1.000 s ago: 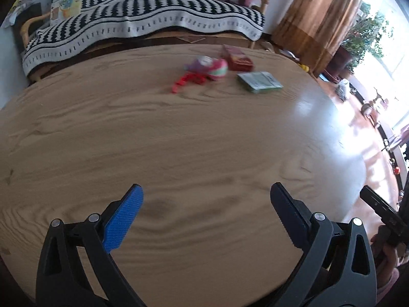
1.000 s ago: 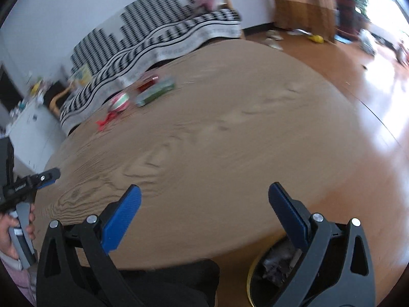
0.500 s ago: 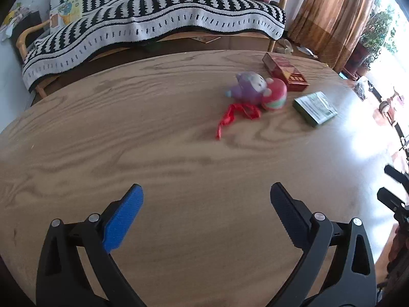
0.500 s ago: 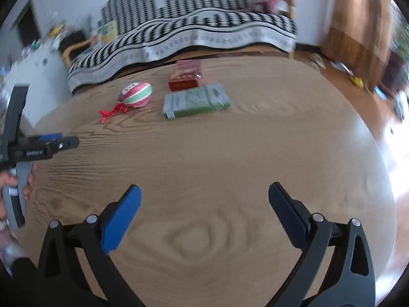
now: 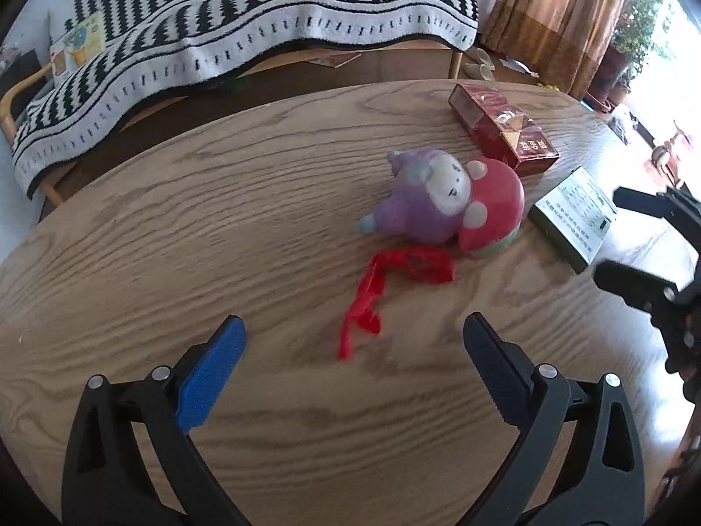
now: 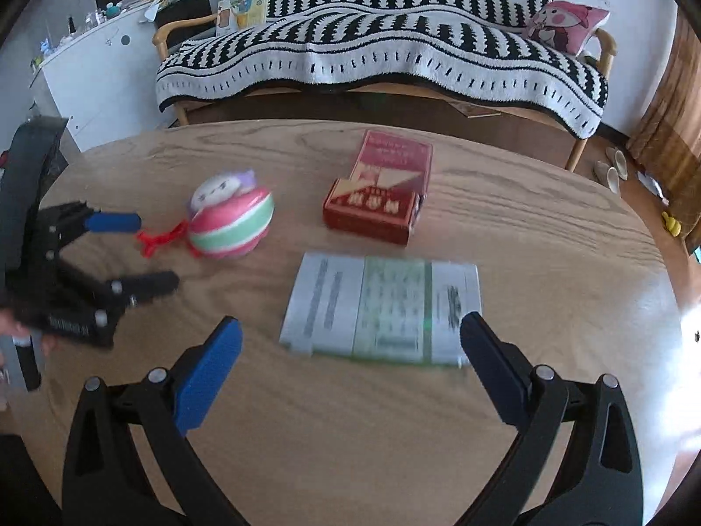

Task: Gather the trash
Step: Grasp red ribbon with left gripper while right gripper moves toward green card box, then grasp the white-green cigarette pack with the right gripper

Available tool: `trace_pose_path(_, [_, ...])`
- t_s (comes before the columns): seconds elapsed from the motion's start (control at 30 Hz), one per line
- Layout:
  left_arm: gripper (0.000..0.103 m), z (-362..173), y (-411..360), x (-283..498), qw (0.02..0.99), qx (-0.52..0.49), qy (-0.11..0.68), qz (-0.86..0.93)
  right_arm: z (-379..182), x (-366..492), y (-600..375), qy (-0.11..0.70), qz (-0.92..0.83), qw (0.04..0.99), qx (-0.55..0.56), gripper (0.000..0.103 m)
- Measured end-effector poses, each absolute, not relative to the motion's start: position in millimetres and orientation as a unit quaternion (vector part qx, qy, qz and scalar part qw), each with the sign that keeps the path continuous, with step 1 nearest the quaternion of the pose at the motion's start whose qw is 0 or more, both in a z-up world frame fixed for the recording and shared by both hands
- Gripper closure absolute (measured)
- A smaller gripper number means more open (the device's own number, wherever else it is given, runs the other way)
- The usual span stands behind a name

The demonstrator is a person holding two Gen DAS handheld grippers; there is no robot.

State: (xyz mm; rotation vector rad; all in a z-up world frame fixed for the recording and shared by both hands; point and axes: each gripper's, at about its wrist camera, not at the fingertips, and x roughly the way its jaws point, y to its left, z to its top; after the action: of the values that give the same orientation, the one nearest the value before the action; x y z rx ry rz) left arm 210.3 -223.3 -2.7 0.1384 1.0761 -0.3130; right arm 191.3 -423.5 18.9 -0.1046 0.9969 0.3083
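Left wrist view, left claw [image 5: 352, 342] spread empty near red ribbon [image 5: 385, 285], right claw [image 6: 350, 339] agape over green box [image 6: 381, 309]

Your table [image 5: 219, 228] shows tan wood with darker grain. On it you have a purple-and-white plush toy [image 5: 427, 199] on a pink ball banded in green (white between the bands), a red ribbon [image 5: 385, 282], a dark red box [image 6: 379, 190] and a grey-green box [image 6: 383, 307]. Behind them, a black-and-white striped blanket [image 6: 394, 48].

My right gripper [image 6: 350, 342] hangs wide-jawed just short of the flat grey-and-green paper packet [image 6: 382, 309] on the oval wooden table [image 6: 547, 271]; beyond lie a red cardboard box [image 6: 379, 190] and round plush toy [image 6: 230, 219].
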Motion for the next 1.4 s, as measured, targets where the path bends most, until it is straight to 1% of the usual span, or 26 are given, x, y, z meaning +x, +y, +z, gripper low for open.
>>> trace_pose_path(0.1, [0.006,-4.7,-232.9,216.2,0.844,0.089,0.506,-0.156,9.9,208.1,-420.7,0.492,0.143,0.857,-0.051,0.006])
trace_pose_path(0.23, [0.007,-4.5,-235.6,218.2,0.845,0.093,0.499,-0.168,2.8,210.4,-412.6,0.482,0.120,0.862,-0.100,0.005])
trace_pose_path(0.3, [0.010,-3.8,-236.9,215.9,0.847,0.096,0.493,-0.175,-1.2,206.5,-406.0,0.472,0.111,0.865,-0.129,0.005])
trace_pose_path(0.33, [0.014,-2.9,-237.6,214.0,0.847,0.098,0.490,-0.181,-2.3,206.4,-407.9,0.472,0.110,0.866,-0.123,0.005])
trace_pose_path(0.4, [0.031,0.2,-239.5,209.3,0.850,0.103,0.481,-0.188,-3.7,206.7,-410.5,0.469,0.107,0.868,-0.119,0.005])
trace_pose_path(0.43, [0.049,2.5,-241.0,205.7,0.853,0.106,0.474,-0.190,-4.1,205.7,-411.2,0.468,0.109,0.869,-0.118,0.005])
trace_pose_path(0.47, [0.082,3.9,-241.2,203.7,0.856,0.107,0.470,-0.188,-4.5,204.8,-411.7,0.464,0.110,0.871,-0.119,0.005])
trace_pose_path(0.5, [0.095,4.8,-241.6,200.1,0.861,0.111,0.467,-0.169,-5.4,202.1,-412.5,0.459,0.111,0.874,-0.117,0.005])
trace_pose_path(0.53, [0.095,4.5,-239.9,197.4,0.862,0.099,0.468,-0.166,-5.7,200.2,-413.5,0.456,0.109,0.876,-0.115,0.008])
trace_pose_path(0.57, [0.095,4.2,-238.5,194.7,0.863,0.090,0.468,-0.168,-4.3,197.2,-414.4,0.452,0.099,0.879,-0.114,0.012])
trace_pose_path(0.63, [0.095,5.1,-236.4,185.7,0.864,0.082,0.466,-0.170,0.4,189.9,-414.2,0.451,0.101,0.880,-0.109,0.037])
trace_pose_path(0.67, [0.095,6.3,-235.2,182.0,0.866,0.079,0.464,-0.170,2.9,185.1,-411.7,0.446,0.105,0.881,-0.116,0.046])
trace_pose_path(0.77, [0.095,15.2,-226.4,169.7,0.871,0.051,0.458,-0.170,13.1,167.5,-407.2,0.436,0.124,0.883,-0.122,0.076])
trace_pose_path(0.8, [0.095,18.4,-223.4,165.4,0.872,0.042,0.457,-0.170,16.9,163.3,-409.3,0.437,0.132,0.883,-0.106,0.092])
trace_pose_path(0.9, [0.095,26.8,-213.2,145.9,0.873,0.001,0.457,-0.167,27.2,149.5,-421.6,0.431,0.141,0.888,-0.074,0.091])
trace_pose_path(0.93, [0.095,27.3,-211.8,139.6,0.870,-0.011,0.463,-0.169,29.3,144.9,-427.1,0.429,0.139,0.890,-0.070,0.089])
trace_pose_path(0.97, [0.095,27.8,-211.7,133.5,0.869,-0.012,0.464,-0.171,31.7,140.7,-434.0,0.427,0.132,0.893,-0.062,0.085])
trace_pose_path(1.0, [0.095,29.4,-213.0,129.2,0.869,-0.005,0.464,-0.170,34.5,138.2,-439.3,0.425,0.115,0.896,-0.056,0.054])
trace_pose_path(1.03, [0.095,31.9,-213.5,125.3,0.872,0.002,0.460,-0.168,37.7,136.8,-445.5,0.421,0.098,0.900,-0.047,0.006])
trace_pose_path(1.07, [0.095,33.4,-213.1,122.6,0.874,0.003,0.457,-0.166,42.0,134.4,-452.0,0.410,0.087,0.907,-0.033,0.010])
trace_pose_path(1.1, [0.095,34.6,-211.5,119.7,0.875,-0.001,0.456,-0.165,48.9,134.2,-458.9,0.399,0.078,0.914,-0.008,0.006])
trace_pose_path(1.17, [0.095,35.4,-206.8,117.4,0.875,-0.009,0.455,-0.162,56.4,141.7,-460.4,0.398,0.052,0.916,0.013,0.006])
trace_pose_path(1.3, [0.095,34.3,-196.4,119.2,0.876,-0.022,0.457,-0.153,54.6,185.8,-451.5,0.431,-0.028,0.901,0.045,0.006])
trace_pose_path(1.4, [0.095,34.8,-188.2,118.6,0.877,-0.027,0.456,-0.148,39.7,220.8,-431.6,0.455,-0.097,0.885,0.022,0.006])
